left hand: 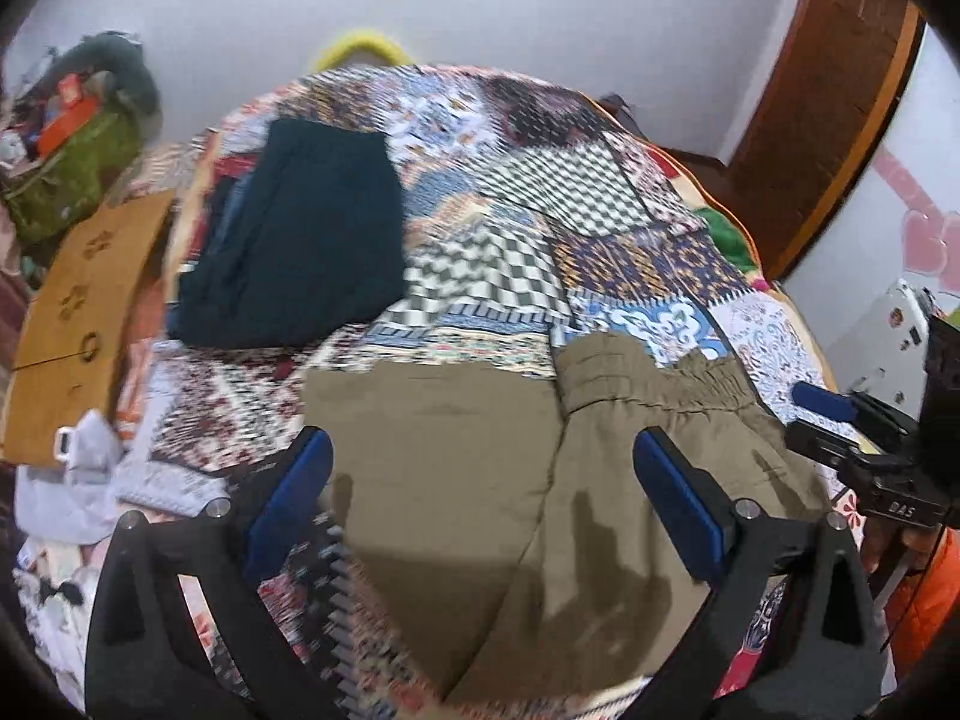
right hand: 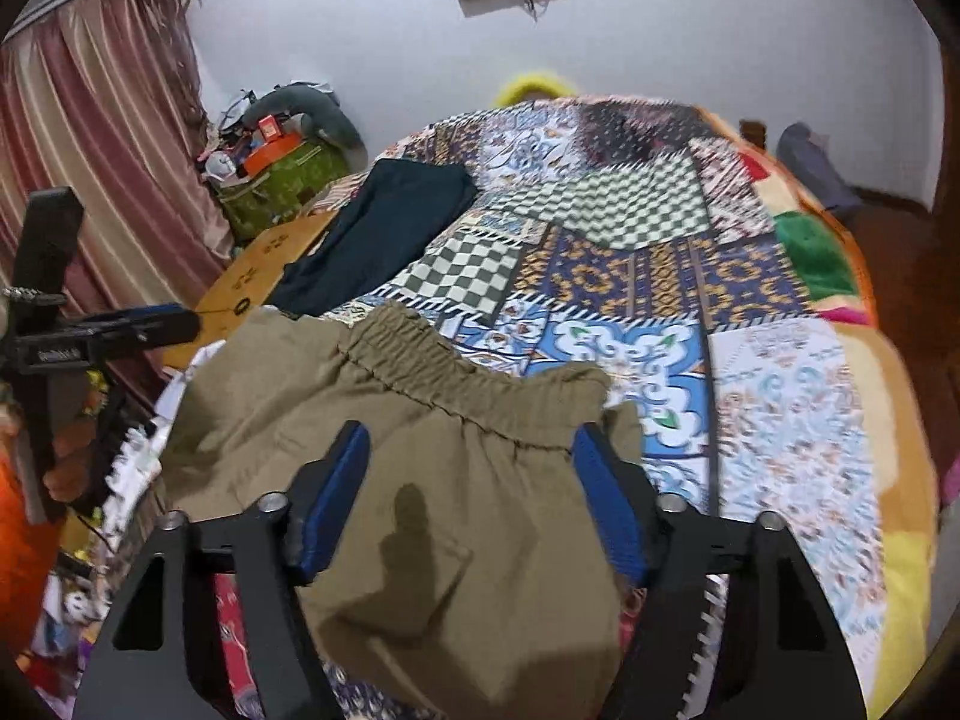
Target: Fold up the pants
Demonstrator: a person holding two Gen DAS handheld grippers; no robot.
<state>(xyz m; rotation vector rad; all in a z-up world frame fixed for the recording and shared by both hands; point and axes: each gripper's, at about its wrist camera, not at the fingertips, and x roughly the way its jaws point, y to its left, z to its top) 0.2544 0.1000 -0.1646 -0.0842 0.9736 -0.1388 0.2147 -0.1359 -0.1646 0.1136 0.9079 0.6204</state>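
Patchwork quilt [right hand: 660, 276]: covers the bed; far edges blurred, near edge cut off.
Khaki pants [right hand: 384, 438]: on the quilt's near end, elastic waistband rumpled, lower part hidden under both grippers.
Dark folded garment [left hand: 300, 240]: on the quilt's far left part; what lies beneath it is hard to make out.
Green bag [right hand: 282, 186]: off the quilt's far left corner, stuffed with orange boxes and indistinct clutter.
Left gripper [left hand: 480, 510]: jaws apart above the pants, nothing between them.
Right gripper [right hand: 474, 492]: jaws apart over the pants, gripping nothing.
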